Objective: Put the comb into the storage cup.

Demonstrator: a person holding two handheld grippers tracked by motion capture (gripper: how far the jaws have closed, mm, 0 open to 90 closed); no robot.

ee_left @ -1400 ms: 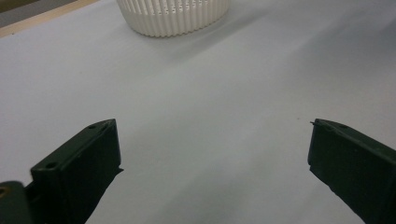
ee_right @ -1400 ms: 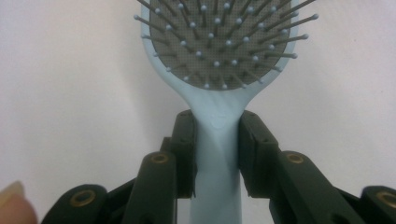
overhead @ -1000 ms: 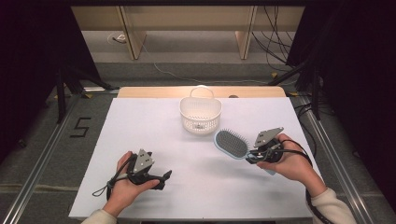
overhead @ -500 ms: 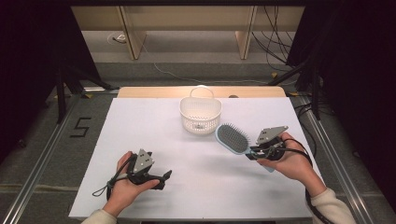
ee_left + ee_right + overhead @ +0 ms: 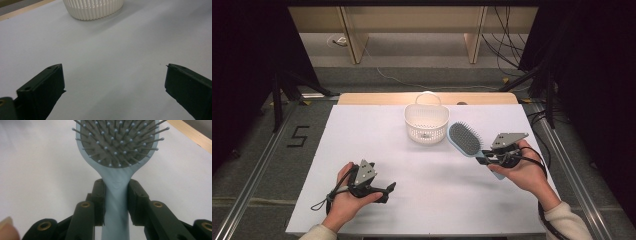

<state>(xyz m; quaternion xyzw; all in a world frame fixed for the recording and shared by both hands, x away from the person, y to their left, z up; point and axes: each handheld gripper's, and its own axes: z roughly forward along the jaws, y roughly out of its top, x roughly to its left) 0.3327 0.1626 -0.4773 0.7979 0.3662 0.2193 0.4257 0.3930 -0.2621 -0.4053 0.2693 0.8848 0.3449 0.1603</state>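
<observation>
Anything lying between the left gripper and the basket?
No. In the left gripper view, bare white table runs from the open left gripper to the basket.

White table top (image 5: 377,150) with wooden far edge (image 5: 382,98); grey carpeted floor (image 5: 257,165) marked "5" (image 5: 298,136); cables (image 5: 507,35) beyond; dark surroundings.

From my right gripper view, the hairbrush (image 5: 117,157) runs off the top edge, its handle end hidden below. My left gripper view crops the basket (image 5: 93,10) to its lower wall.
</observation>
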